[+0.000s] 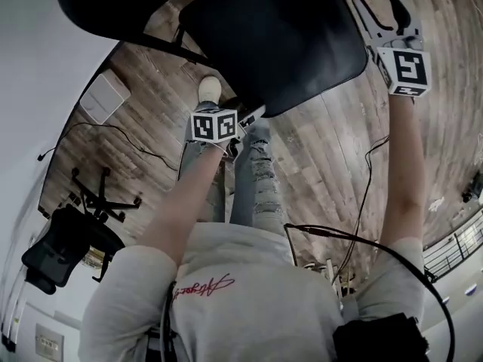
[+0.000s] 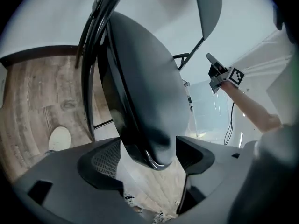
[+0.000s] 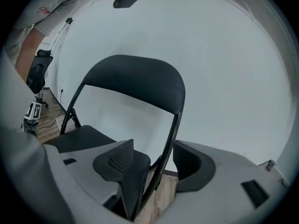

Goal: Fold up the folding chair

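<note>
The black folding chair stands unfolded in front of me; its seat (image 1: 275,40) fills the top of the head view. My left gripper (image 1: 245,118) is at the seat's near edge. In the left gripper view the rounded seat edge (image 2: 149,125) lies between the fingers (image 2: 105,160) with gaps on both sides, so my left gripper (image 2: 148,157) is open. My right gripper (image 1: 377,17) is at the seat's right side. In the right gripper view the backrest (image 3: 135,83) rises ahead, and the frame tube (image 3: 170,139) and seat side edge (image 3: 133,185) sit inside the open right gripper (image 3: 152,160), unpressed.
My legs and a white shoe (image 1: 209,90) stand on the wooden floor just behind the chair. A white box (image 1: 106,96) and a black office chair (image 1: 64,240) are at the left. Cables (image 1: 366,194) trail over the floor at the right. A white wall is beyond the chair.
</note>
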`<state>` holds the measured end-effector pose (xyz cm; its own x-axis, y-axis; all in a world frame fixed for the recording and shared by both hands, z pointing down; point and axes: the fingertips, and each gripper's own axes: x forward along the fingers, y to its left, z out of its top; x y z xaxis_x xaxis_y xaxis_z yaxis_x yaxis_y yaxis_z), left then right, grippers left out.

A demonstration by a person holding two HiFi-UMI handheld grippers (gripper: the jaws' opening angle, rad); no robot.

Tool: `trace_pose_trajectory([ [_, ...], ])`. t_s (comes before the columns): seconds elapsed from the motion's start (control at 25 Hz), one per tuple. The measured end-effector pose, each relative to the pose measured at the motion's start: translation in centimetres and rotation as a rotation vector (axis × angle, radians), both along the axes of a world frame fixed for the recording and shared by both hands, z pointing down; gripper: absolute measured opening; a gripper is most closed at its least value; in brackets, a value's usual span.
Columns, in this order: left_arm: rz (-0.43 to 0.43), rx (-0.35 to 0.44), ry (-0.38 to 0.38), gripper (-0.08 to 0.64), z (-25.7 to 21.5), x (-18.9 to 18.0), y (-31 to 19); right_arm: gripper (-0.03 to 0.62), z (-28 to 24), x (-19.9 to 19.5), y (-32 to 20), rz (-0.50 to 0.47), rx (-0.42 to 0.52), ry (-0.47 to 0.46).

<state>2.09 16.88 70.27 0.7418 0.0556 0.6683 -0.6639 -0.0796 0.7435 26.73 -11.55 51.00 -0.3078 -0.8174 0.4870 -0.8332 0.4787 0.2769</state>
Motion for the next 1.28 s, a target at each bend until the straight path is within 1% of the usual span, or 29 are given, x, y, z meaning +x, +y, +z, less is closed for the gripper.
trace_pose_trajectory([
  [0.12, -0.015, -0.074, 0.113, 0.37, 1.3, 1.3, 0.4, 0.244, 0.7, 0.7, -3.6, -0.016, 0.024, 0.014],
  [0.2, -0.042, -0.148, 0.206, 0.37, 1.4, 1.6, 1.0, 0.244, 0.7, 0.9, -5.7, -0.016, 0.043, -0.011],
  [0.28, -0.037, -0.203, 0.282, 0.37, 0.9, 2.4, 2.1, 0.244, 0.3, 1.2, -7.5, -0.009, 0.057, -0.048],
  [0.32, -0.02, -0.203, 0.297, 0.374, 0.8, 3.0, 2.6, 0.244, 0.3, 1.2, -8.3, -0.006, 0.055, -0.067],
  [0.4, -0.003, -0.172, 0.297, 0.373, 1.0, 3.7, 2.8, 0.244, 0.4, 1.1, -9.7, -0.004, 0.04, -0.085],
  [0.44, -0.005, -0.161, 0.306, 0.373, 1.1, 3.9, 2.8, 0.244, 0.5, 1.0, -10.3, -0.008, 0.037, -0.079],
  [0.56, -0.011, -0.145, 0.365, 0.371, 0.9, 4.5, 2.4, 0.242, 0.7, 0.2, -11.9, -0.018, 0.036, -0.031],
  [0.64, -0.039, -0.155, 0.41, 0.366, 0.5, 4.6, 2.1, 0.241, 0.6, 0.2, -12.8, 0.026, 0.039, -0.012],
  [0.68, -0.065, -0.175, 0.438, 0.357, 0.3, 4.6, 2.0, 0.215, 0.6, 0.5, -13.2, 0.066, 0.044, -0.012],
  [0.72, -0.086, -0.198, 0.465, 0.347, 0.1, 4.6, 1.9, 0.133, 0.4, 0.9, -13.4, 0.107, 0.048, -0.031],
  [0.76, -0.094, -0.215, 0.483, 0.341, -0.1, 4.5, 1.8, 0.121, 0.4, 1.3, -13.5, 0.138, 0.047, -0.064],
  [0.8, -0.094, -0.224, 0.494, 0.339, -0.4, 4.5, 1.7, 0.113, 0.3, 1.5, -13.7, 0.155, 0.041, -0.094],
  [0.88, -0.103, -0.223, 0.51, 0.329, -1.1, 4.3, 1.1, 0.11, 0.1, 1.4, -14.4, 0.167, 0.018, -0.125],
  [0.96, -0.131, -0.207, 0.529, 0.317, -2.0, 3.9, 0.0, 0.103, -0.4, 0.9, -15.6, 0.191, 0.0, -0.162],
  [1.04, -0.158, -0.214, 0.556, 0.313, -3.3, 3.7, -0.9, 0.087, -1.2, 0.4, -16.7, 0.215, 0.002, -0.199],
  [1.12, -0.169, -0.237, 0.579, 0.308, -4.4, 3.8, -1.5, 0.084, -1.6, 0.3, -17.6, 0.229, 0.006, -0.212],
  [1.28, -0.178, -0.256, 0.597, 0.304, -5.7, 3.5, -2.7, 0.08, -2.5, 0.1, -19.0, 0.26, -0.003, -0.225],
])
